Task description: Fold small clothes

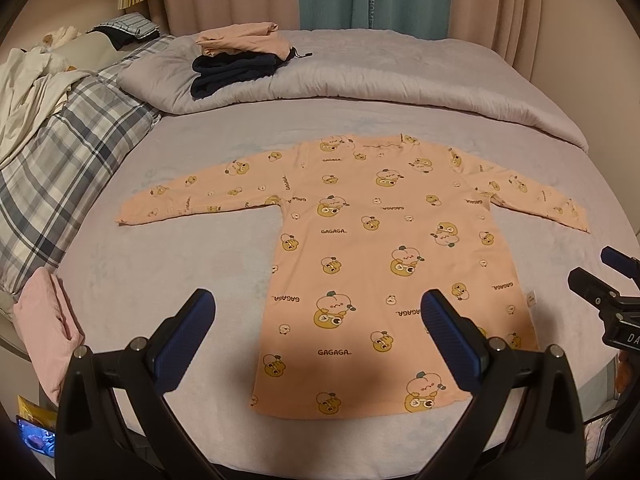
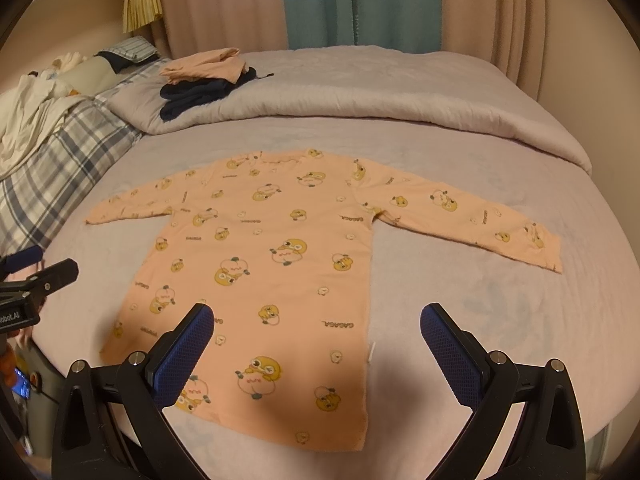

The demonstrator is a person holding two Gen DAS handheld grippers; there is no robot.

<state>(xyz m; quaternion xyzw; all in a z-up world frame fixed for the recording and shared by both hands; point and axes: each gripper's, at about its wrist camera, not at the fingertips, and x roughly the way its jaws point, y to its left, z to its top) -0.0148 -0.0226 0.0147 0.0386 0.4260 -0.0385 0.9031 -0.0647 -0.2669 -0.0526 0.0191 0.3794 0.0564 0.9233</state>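
Observation:
A small peach long-sleeved shirt (image 1: 372, 252) with yellow cartoon prints lies flat on the bed, both sleeves spread out, hem toward me. It also shows in the right wrist view (image 2: 272, 264). My left gripper (image 1: 318, 320) is open and empty, held above the shirt's lower hem area. My right gripper (image 2: 316, 332) is open and empty, above the shirt's lower right edge. The right gripper also shows at the right edge of the left wrist view (image 1: 600, 280). The left gripper shows at the left edge of the right wrist view (image 2: 36, 276).
The bed's lilac sheet (image 1: 180, 264) surrounds the shirt. A rolled grey duvet (image 1: 360, 76) lies behind, with a stack of folded clothes (image 1: 240, 60) on it. A plaid pillow (image 1: 68, 152) and a folded pink cloth (image 1: 48, 328) lie at left. Curtains hang behind.

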